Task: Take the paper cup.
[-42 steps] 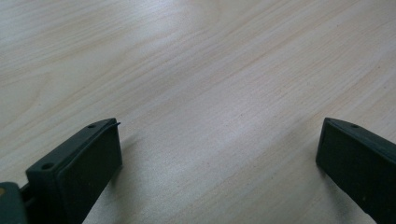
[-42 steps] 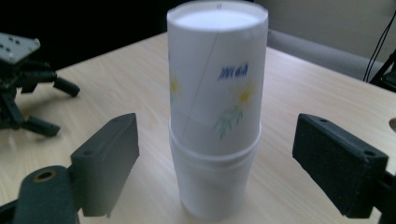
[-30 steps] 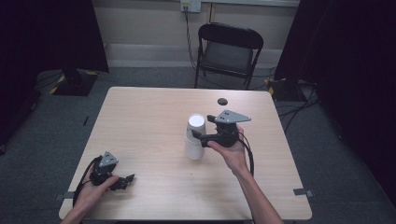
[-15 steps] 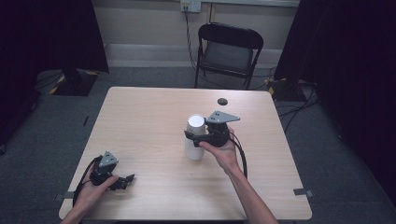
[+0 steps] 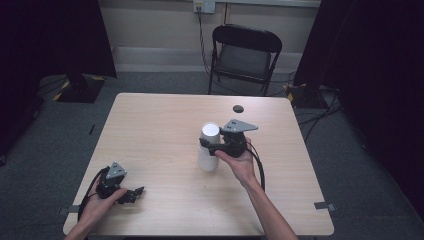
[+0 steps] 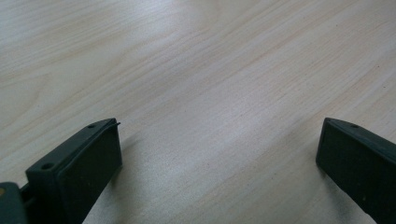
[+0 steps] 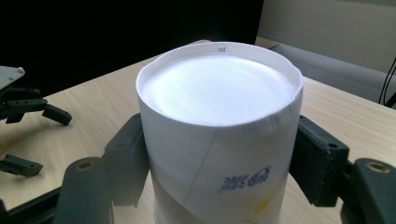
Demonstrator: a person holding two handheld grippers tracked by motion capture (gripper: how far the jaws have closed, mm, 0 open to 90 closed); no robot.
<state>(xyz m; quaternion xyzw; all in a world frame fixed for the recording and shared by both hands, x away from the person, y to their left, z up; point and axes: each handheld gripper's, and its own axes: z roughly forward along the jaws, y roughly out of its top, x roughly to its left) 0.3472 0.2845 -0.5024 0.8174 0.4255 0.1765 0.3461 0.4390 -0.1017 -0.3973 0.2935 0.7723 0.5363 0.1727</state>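
A white paper cup stands upside down near the middle of the wooden table. My right gripper comes at it from the right, held level by a hand. Its jaws have just been closing, and in the right gripper view both pads press on the sides of the cup, which bears blue print. My left gripper rests at the table's near left corner. In the left gripper view the left gripper is open over bare wood with nothing between its jaws.
A small dark round object lies near the table's far edge. A black folding chair stands behind the table. Cables run along the floor at the right.
The right gripper has shifted slightly left around the cup, and its jaws have closed onto the cup's sides. The left gripper has not moved.
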